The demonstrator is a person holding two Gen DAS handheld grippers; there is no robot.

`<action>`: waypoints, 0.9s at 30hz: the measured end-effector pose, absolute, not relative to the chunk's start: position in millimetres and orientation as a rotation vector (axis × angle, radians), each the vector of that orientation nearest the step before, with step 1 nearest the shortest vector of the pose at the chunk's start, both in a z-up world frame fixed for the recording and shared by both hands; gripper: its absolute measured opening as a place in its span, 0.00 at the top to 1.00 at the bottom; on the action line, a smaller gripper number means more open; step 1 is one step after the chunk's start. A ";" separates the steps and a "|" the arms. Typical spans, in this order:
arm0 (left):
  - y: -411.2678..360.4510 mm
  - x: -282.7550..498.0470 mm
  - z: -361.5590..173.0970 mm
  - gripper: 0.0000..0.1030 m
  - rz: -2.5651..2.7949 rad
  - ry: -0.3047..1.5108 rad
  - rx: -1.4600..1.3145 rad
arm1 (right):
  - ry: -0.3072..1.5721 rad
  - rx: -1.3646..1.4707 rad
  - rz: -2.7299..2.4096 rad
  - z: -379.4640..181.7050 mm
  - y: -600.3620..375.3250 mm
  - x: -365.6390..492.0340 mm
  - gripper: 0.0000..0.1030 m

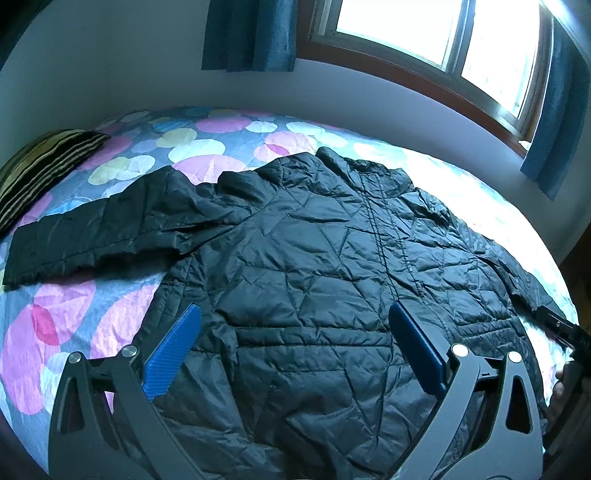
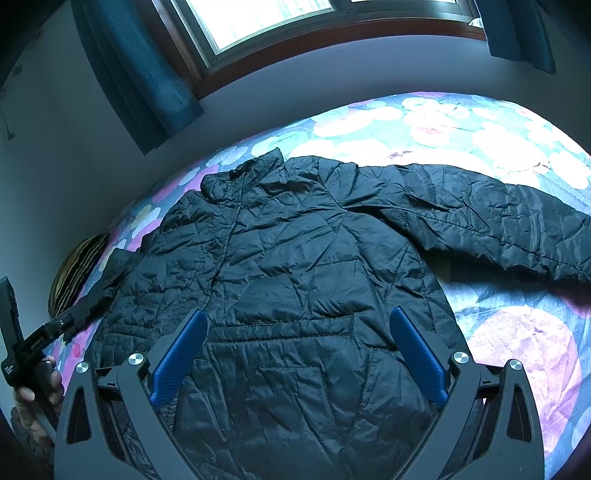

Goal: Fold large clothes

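A black quilted jacket (image 1: 314,251) lies spread flat on the bed, collar toward the window wall. Its left sleeve (image 1: 96,236) stretches out to the left; its right sleeve (image 2: 491,221) stretches out to the right in the right wrist view, where the jacket body (image 2: 295,266) fills the middle. My left gripper (image 1: 293,317) is open and empty, hovering above the jacket's lower hem. My right gripper (image 2: 297,321) is open and empty above the hem too. The right gripper's body shows at the left wrist view's right edge (image 1: 565,328), and the left gripper's body at the right wrist view's left edge (image 2: 33,343).
The bed has a bedspread (image 1: 66,325) with pink, yellow and white circles. A striped pillow (image 1: 40,170) lies at the far left corner. A wall with a window (image 1: 424,33) and blue curtains (image 1: 251,33) stands behind the bed.
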State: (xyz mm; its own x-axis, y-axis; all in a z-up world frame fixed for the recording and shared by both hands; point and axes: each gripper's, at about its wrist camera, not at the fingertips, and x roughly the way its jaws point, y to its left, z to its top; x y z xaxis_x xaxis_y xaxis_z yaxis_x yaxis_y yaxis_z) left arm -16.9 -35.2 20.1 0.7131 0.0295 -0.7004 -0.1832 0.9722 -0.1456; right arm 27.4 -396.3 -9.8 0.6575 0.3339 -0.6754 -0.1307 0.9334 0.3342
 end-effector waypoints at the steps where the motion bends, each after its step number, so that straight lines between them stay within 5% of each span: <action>1: -33.2 -16.5 19.5 0.02 0.120 0.770 -0.215 | 0.813 0.266 0.266 -9.5 -396.3 27.3 0.04; 27: -22.9 -18.4 13.9 0.02 0.140 0.770 -0.222 | 0.803 0.247 0.258 -3.9 -400.7 29.3 0.04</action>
